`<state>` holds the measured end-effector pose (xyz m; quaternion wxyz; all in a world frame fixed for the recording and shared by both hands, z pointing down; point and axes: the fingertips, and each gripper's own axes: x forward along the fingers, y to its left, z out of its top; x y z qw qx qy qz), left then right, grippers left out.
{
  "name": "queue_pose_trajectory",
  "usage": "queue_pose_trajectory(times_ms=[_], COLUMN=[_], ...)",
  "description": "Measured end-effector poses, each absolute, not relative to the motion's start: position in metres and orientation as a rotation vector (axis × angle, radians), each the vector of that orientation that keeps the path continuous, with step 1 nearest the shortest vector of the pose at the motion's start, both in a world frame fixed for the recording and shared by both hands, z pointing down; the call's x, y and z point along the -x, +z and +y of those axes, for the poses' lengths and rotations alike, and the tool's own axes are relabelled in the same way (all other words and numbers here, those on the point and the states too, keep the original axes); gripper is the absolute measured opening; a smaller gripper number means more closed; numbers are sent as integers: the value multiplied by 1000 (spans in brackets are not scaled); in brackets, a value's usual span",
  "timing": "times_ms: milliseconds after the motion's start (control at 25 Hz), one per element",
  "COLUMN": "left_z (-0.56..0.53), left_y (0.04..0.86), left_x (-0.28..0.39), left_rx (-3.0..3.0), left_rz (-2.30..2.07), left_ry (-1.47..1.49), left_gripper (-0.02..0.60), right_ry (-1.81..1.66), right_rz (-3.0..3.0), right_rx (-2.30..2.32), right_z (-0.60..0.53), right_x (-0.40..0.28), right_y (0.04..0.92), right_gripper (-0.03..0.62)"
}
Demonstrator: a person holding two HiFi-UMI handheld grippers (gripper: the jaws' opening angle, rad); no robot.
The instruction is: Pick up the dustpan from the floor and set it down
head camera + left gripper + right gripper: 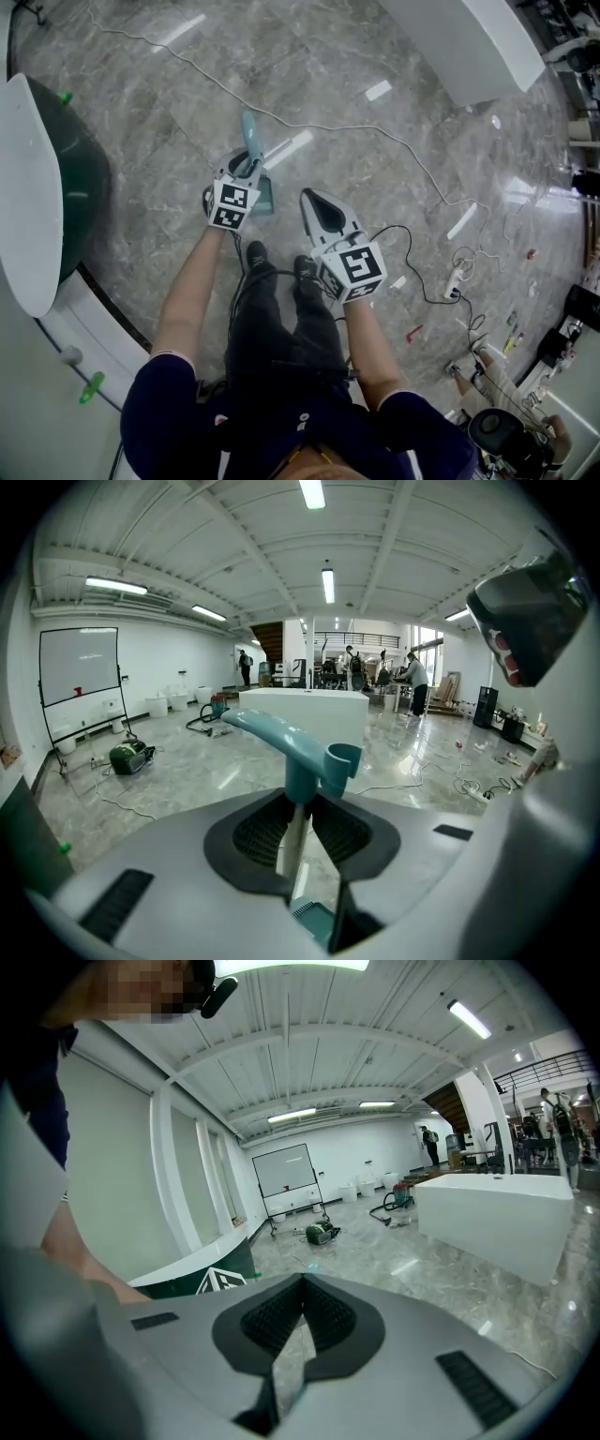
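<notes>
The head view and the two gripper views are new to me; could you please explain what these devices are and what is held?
A person holds a two-jaw gripper in each hand. The head view looks down from the person's head onto the marble floor; each gripper view looks along its own gripper's jaws. The left gripper appears clamped on the upright handle of the teal dustpan. The right gripper is shut and empty. White cables lie across the floor.

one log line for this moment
left gripper: shut on dustpan handle | right gripper: shut, empty | handle: upright
</notes>
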<state>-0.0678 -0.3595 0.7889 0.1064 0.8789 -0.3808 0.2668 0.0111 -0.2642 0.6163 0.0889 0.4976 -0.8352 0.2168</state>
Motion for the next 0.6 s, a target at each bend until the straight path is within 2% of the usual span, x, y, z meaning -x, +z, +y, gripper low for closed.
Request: queue_pose_trajectory(times_ms=[240,600], left_z=[-342,-304], left_y=[751,628], left_x=[77,56], left_rx=[-2597,-2665], left_rz=[-1175,-1225], left_ry=[731,574], left_gripper=[97,97], right_ry=[622,547], right_rz=[-2516,-2578], right_rx=[-1473,-1462], right_z=[-256,-237], right_x=[-11,-28], right_y=[595,536], right_gripper=[6,6])
